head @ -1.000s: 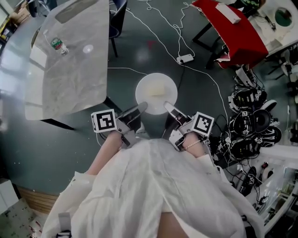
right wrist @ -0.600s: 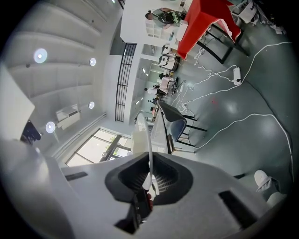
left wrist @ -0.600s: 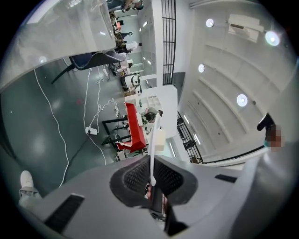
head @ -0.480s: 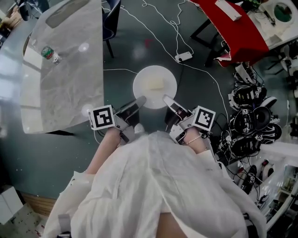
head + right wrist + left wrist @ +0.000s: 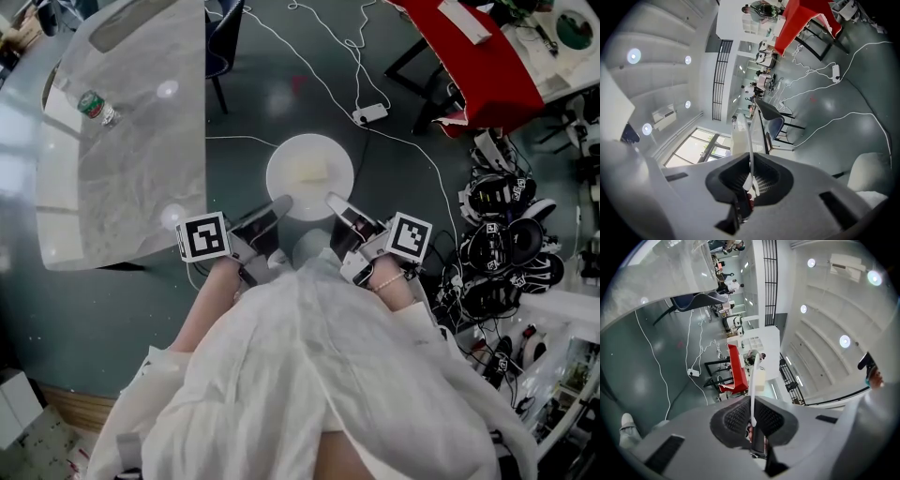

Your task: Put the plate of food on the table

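No writing, label or number can be read anywhere.

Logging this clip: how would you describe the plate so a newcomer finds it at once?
In the head view, look at the grey floor between the marble table at left and the red table at upper right. Over it, the left gripper and right gripper each pinch the near rim of a round white plate. It alone carries a pale block of food.
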Demonstrator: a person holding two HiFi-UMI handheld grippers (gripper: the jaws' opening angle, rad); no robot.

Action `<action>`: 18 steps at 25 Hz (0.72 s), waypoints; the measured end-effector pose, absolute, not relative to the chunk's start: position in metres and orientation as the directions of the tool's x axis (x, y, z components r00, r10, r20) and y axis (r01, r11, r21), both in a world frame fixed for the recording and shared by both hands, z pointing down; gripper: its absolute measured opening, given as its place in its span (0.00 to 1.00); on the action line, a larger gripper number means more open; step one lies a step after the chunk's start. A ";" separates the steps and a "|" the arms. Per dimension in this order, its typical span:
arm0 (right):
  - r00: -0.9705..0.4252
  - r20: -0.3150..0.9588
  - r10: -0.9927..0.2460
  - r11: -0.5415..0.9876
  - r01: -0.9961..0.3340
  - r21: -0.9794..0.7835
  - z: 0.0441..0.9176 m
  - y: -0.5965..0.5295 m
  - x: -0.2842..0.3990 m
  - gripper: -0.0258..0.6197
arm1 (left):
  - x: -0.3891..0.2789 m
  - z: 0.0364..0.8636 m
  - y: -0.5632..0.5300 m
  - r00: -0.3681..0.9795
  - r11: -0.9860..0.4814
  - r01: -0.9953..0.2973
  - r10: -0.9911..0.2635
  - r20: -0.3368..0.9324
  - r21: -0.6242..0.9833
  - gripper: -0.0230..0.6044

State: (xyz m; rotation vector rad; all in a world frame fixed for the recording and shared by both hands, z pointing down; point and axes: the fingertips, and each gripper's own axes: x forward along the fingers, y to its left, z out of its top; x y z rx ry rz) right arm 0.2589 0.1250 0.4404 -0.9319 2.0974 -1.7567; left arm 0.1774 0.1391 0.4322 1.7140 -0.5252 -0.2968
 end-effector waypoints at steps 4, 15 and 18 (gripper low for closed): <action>-0.778 0.198 -0.596 0.089 -0.310 -0.947 0.436 0.113 0.252 0.06 | 0.173 0.429 0.128 0.856 -0.145 -0.178 -0.511 0.081 0.973 0.08; -0.802 0.194 -0.565 0.120 -0.312 -0.942 0.442 0.087 0.251 0.06 | 0.172 0.436 0.105 0.839 -0.121 -0.170 -0.538 0.079 0.978 0.08; -0.819 0.182 -0.545 0.148 -0.307 -0.940 0.443 0.065 0.249 0.06 | 0.173 0.437 0.085 0.832 -0.145 -0.174 -0.551 0.066 0.974 0.08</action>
